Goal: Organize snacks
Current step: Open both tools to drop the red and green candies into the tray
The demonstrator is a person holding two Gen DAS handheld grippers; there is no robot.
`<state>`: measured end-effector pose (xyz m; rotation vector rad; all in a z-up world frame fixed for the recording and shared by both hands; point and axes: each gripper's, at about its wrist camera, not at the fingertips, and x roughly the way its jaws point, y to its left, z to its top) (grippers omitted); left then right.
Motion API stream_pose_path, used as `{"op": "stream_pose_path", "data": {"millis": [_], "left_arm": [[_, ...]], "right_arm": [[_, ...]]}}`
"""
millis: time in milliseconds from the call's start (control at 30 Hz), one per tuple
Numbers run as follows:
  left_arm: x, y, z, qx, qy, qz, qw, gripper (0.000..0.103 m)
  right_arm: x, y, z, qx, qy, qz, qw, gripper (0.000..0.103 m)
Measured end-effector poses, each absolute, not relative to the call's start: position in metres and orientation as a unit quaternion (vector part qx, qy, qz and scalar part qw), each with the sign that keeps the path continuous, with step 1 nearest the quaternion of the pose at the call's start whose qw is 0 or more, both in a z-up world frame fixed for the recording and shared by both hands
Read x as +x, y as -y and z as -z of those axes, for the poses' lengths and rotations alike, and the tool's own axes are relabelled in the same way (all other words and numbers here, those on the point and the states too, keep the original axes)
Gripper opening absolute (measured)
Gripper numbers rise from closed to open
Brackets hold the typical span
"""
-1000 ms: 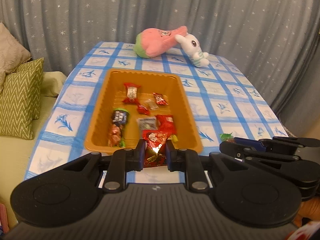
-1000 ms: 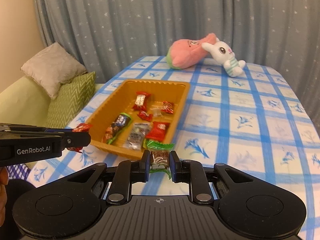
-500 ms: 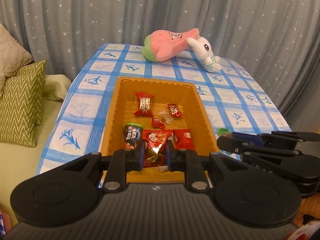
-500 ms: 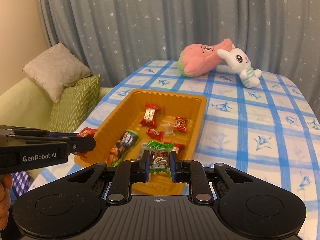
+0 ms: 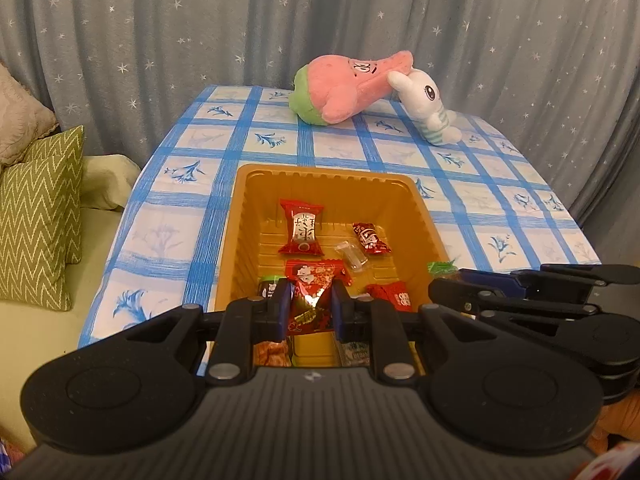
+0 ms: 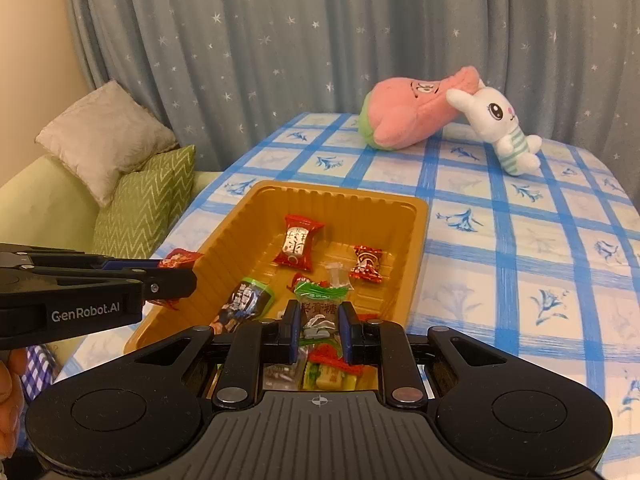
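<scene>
left gripper [image 5: 308, 304] – clamps crinkly red packet [image 5: 314, 292]; right gripper [image 6: 319, 326] – clamps green-ended wrapper [image 6: 320, 308]

Backdrop: grey-blue star-print curtain [image 6: 320, 40]
Wall: cream [image 6: 36, 40]
Seating: pale green sofa [image 6: 44, 208], beige cushion [image 6: 104, 136], green zigzag cushion [image 5: 36, 216]

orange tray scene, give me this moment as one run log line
left gripper: shut on red snack packet | right gripper: shut on green snack packet | both over orange tray

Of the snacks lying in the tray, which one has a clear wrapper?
The small clear candy in the middle of the orange tray, between the big red packet and the small red candy. The others have coloured wrappers.
</scene>
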<state>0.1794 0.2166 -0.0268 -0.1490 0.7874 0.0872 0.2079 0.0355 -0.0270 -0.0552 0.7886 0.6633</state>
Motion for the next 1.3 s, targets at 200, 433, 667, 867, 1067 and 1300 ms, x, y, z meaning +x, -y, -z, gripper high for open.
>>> {"op": "stream_pose_path", "data": {"millis": [200,433,667,867,1067,1300], "left_arm": [[0.196,-0.222,0.036,-0.068,-0.389,-0.04,0.918,0.018],[0.212,-0.228,0.045,-0.067,-0.395,-0.042,0.915,0.018],[0.228,-0.23,0.054,-0.073,-0.398,-0.032,0.914,0.028],[0.221,-0.236,0.053,-0.07,-0.389,-0.048,0.917,0.045],[0.206,-0.245,0.044,-0.075,-0.379,-0.063,0.92,0.047],[0.185,-0.249,0.03,-0.083,-0.364,-0.08,0.924,0.075]], "right_arm": [[0.224,-0.045,0.038,-0.028,-0.388,-0.316,0.865,0.02],[0.241,-0.053,0.05,-0.034,-0.393,-0.314,0.864,0.02],[0.254,-0.057,0.058,-0.033,-0.397,-0.312,0.863,0.02],[0.257,-0.056,0.061,-0.028,-0.396,-0.313,0.863,0.02],[0.257,-0.058,0.06,-0.015,-0.39,-0.319,0.864,0.02],[0.253,-0.059,0.049,-0.003,-0.377,-0.326,0.867,0.051]]}}
